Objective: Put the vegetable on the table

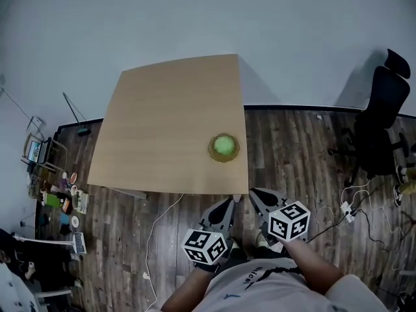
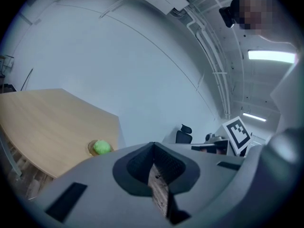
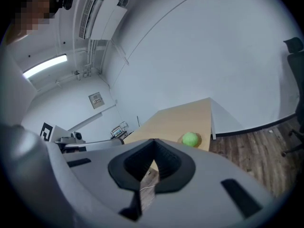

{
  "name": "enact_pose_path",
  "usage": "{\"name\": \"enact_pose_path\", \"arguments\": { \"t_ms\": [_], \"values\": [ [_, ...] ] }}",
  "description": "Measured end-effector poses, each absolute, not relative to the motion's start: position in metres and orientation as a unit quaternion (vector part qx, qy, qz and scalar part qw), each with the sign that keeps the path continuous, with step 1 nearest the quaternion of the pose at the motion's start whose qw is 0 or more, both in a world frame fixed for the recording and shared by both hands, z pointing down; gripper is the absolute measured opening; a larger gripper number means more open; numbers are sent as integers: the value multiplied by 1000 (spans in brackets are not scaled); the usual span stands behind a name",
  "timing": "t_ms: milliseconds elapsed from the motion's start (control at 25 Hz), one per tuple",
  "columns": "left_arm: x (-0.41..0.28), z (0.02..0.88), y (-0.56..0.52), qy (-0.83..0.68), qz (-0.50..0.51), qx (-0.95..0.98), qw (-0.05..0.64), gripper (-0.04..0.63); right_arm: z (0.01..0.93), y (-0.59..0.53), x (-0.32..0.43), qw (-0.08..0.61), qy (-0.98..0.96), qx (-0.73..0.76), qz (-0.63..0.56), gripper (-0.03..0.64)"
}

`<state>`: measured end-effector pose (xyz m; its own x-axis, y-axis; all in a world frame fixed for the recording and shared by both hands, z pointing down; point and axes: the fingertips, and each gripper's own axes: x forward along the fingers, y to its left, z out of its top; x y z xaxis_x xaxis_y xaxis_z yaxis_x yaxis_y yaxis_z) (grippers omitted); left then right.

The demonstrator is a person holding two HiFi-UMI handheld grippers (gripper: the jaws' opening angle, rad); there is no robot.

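Observation:
A round green vegetable [image 1: 224, 145] rests in a shallow brown dish [image 1: 224, 159] near the front right corner of the light wooden table [image 1: 162, 116]. Both grippers hang in front of the table's near edge, over the floor and close to the person's body. My left gripper [image 1: 229, 202] is shut with nothing in it. My right gripper [image 1: 253, 192] beside it is shut and empty too. The left gripper view has the vegetable [image 2: 101, 147] to the left of the meeting jaws [image 2: 153, 145]. The right gripper view has the vegetable [image 3: 190, 138] just right of its jaws [image 3: 153, 141].
A black office chair [image 1: 380, 122] stands on the dark wood floor at the right, with a power strip and cables [image 1: 346, 210] near it. A white cable [image 1: 159, 223] runs under the table's front. Small clutter [image 1: 55, 190] lies at the left wall.

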<state>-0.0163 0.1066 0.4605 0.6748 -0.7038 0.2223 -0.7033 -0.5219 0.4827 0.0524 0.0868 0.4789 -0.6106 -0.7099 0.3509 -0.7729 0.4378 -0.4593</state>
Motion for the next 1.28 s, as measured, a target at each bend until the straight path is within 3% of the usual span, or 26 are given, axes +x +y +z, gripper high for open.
{"name": "enact_pose_path", "arguments": {
  "t_ms": [720, 1280],
  "values": [
    [44, 422, 128, -459, -12, 860, 223, 14, 432, 106, 90, 51, -901, 374, 215, 14],
    [61, 422, 137, -475, -11, 852, 218, 14, 431, 112, 108, 48, -907, 365, 205, 14]
  ]
}}
